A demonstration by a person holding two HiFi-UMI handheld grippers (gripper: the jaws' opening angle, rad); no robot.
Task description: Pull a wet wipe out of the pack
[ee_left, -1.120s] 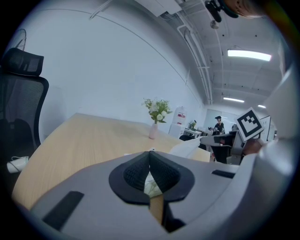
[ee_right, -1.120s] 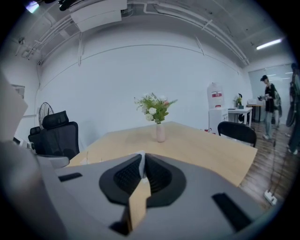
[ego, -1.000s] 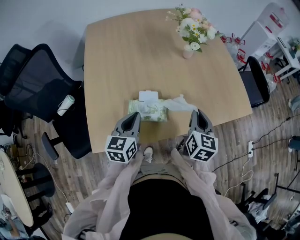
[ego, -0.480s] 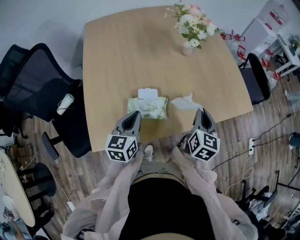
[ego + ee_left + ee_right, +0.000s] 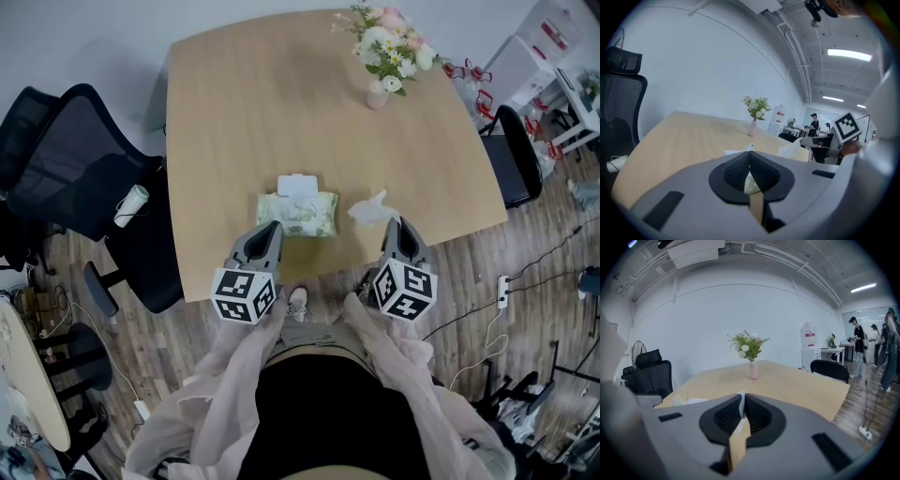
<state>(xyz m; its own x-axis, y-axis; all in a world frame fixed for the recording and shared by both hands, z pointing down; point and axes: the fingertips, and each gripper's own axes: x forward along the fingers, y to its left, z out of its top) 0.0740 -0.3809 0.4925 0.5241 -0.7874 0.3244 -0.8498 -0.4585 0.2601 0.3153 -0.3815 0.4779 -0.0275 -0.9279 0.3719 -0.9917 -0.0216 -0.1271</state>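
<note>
A green patterned wipe pack [image 5: 298, 215] lies near the table's front edge with its white lid [image 5: 296, 187] flipped open. My left gripper [image 5: 271, 228] is shut on the pack's near left edge; the left gripper view shows the pack [image 5: 751, 184] behind my closed left gripper [image 5: 750, 153]. To the pack's right my right gripper [image 5: 395, 224] is shut on a white wet wipe [image 5: 372, 208], which hangs loose and apart from the pack. White wipe [image 5: 741, 414] shows between the pads of my right gripper [image 5: 743, 397].
A vase of flowers [image 5: 378, 94] stands at the wooden table's [image 5: 281, 103] far right. Black office chairs [image 5: 75, 178] stand on the left, another chair [image 5: 511, 164] on the right. People [image 5: 857, 345] stand far off at the right.
The wipe, at first stretched between the pack and my right gripper, has come free. My right gripper has drawn it slightly right and toward the front edge. The left gripper stayed put.
</note>
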